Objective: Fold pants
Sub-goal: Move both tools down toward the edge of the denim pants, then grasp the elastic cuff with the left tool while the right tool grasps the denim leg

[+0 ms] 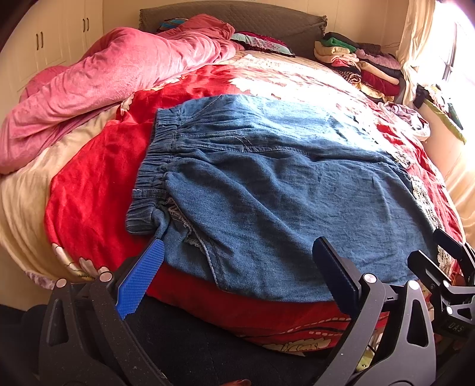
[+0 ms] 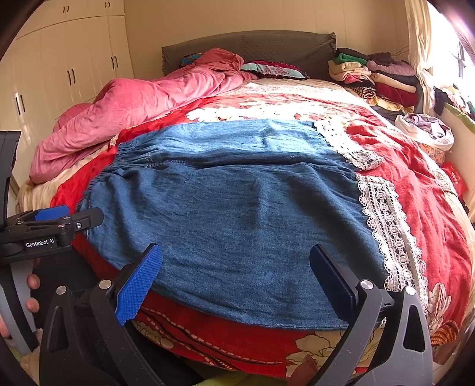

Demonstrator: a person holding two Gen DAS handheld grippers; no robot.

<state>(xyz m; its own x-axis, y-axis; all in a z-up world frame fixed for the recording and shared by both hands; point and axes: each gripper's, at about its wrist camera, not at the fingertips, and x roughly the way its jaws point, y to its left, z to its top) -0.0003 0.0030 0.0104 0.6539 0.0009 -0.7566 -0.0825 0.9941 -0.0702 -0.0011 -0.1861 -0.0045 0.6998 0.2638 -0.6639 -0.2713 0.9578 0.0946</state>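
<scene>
Blue denim pants (image 1: 267, 190) with an elastic waistband (image 1: 154, 166) on the left and white lace hems (image 2: 386, 219) on the right lie flat on the red bedspread (image 1: 89, 184). They also show in the right wrist view (image 2: 237, 207). My left gripper (image 1: 237, 267) is open and empty over the near edge of the pants by the waistband end. My right gripper (image 2: 237, 273) is open and empty over the near edge towards the hem end. The right gripper shows at the right edge of the left view (image 1: 445, 267), the left gripper at the left edge of the right view (image 2: 56, 225).
A crumpled pink quilt (image 1: 118, 77) lies at the bed's left. A stack of folded clothes (image 1: 362, 65) sits at the far right by the headboard (image 1: 237, 17). A bag of clothes (image 2: 427, 127) lies at the right edge. Wardrobes (image 2: 65, 65) stand left, curtain and window right.
</scene>
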